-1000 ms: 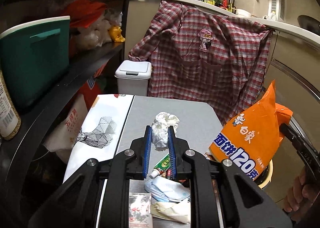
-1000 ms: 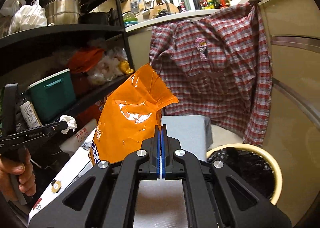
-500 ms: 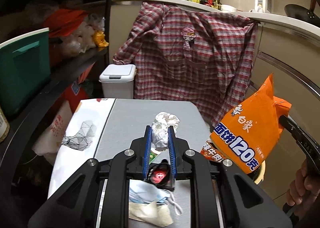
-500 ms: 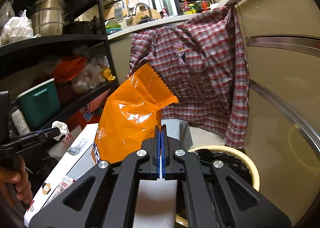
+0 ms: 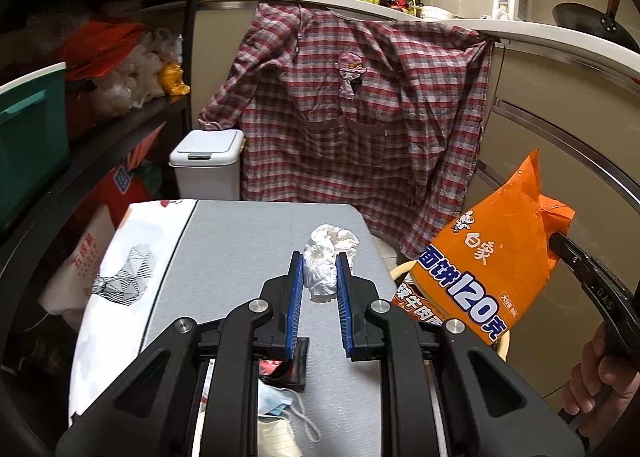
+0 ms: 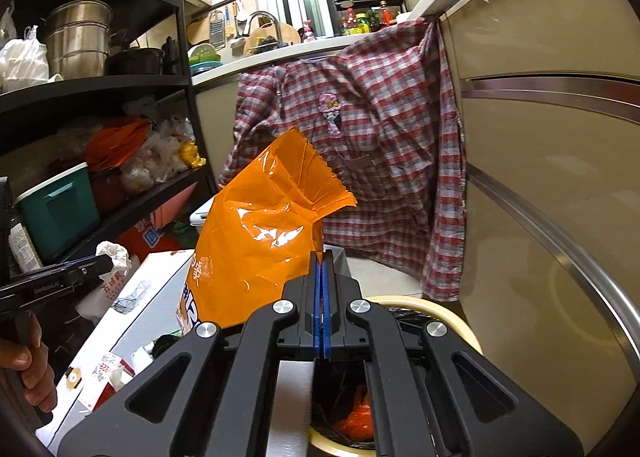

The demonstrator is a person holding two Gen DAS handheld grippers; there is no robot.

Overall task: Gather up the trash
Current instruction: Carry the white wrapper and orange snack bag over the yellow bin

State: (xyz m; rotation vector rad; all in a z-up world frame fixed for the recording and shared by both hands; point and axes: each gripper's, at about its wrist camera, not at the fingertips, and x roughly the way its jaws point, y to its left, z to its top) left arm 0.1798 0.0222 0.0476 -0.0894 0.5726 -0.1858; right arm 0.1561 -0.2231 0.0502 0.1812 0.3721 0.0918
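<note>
My left gripper (image 5: 319,257) is shut on a crumpled white tissue (image 5: 330,257), held above the grey table (image 5: 248,241). The right wrist view shows it at the left, the tissue (image 6: 115,253) poking from its tip. My right gripper (image 6: 322,253) is shut on the edge of an orange snack bag (image 6: 260,233), which hangs upright. In the left wrist view the orange snack bag (image 5: 488,265) hangs at the right over a cream-rimmed bin (image 5: 503,341). That bin (image 6: 448,311) has a black liner and lies just below my right gripper, with orange trash inside.
A blue face mask (image 5: 276,403), a dark packet (image 5: 290,371) and paper scraps lie on the table under my left gripper. A white lidded bin (image 5: 208,169) and a hanging plaid shirt (image 5: 360,129) stand beyond. Black shelves with a teal box (image 5: 28,129) line the left.
Both grippers have shifted right, toward the cream bin, each keeping its grip. The bin has come closer under my right gripper, and the table's litter has slid down in the left view.
</note>
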